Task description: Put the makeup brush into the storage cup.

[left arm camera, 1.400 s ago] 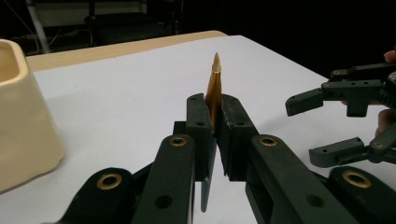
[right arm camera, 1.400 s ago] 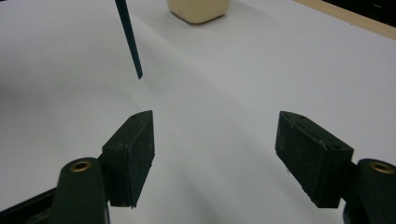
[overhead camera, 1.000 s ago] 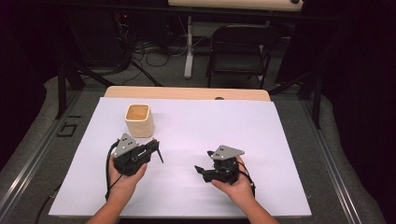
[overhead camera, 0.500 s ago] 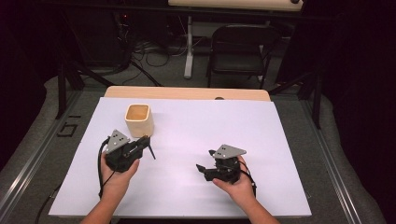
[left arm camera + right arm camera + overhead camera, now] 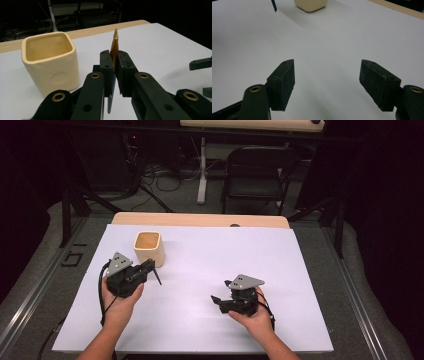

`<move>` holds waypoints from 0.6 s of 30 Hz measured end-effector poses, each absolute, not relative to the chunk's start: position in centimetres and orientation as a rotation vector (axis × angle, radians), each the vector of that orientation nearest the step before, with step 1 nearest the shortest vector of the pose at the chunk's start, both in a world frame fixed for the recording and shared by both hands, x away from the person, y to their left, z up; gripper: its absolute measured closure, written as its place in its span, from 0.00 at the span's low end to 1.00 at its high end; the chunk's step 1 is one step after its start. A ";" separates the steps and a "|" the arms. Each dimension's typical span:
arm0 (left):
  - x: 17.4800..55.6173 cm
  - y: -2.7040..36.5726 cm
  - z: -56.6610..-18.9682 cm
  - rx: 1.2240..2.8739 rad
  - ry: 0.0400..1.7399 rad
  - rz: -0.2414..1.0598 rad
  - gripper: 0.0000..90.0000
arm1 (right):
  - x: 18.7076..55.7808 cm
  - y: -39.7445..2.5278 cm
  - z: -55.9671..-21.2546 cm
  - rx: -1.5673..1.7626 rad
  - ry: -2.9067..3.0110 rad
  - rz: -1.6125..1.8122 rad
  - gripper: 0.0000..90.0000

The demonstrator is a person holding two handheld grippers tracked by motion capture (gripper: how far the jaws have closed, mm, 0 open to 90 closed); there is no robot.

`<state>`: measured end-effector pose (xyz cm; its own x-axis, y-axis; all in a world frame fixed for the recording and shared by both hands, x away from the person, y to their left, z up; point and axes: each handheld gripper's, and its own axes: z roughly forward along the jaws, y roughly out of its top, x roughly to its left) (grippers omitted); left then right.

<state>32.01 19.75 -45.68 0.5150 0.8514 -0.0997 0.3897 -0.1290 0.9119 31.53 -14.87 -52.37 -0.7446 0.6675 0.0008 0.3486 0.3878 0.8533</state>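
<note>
A white sheet (image 5: 210,285) covers most of a wooden desk (image 5: 200,219), leaving a bare strip of wood along the far edge. Behind the desk, a black folding chair (image 5: 255,177) stands on a grey floor (image 5: 170,200) beside loose cables (image 5: 165,182) and a pale upright post (image 5: 202,170).

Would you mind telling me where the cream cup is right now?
In the high view, the cream cup stands on the white table's far left, just beyond the left gripper.
</note>
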 end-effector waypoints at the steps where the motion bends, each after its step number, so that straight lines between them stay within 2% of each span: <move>1: 32.1 19.8 -45.6 1.735 1.055 0.567 0.93 | 31.6 -14.9 -52.4 0.885 2.309 1.297 0.32; 18: 33.7 20.3 -44.6 1.749 1.084 0.576 0.93 | 31.7 -15.0 -52.6 0.890 2.315 1.292 0.32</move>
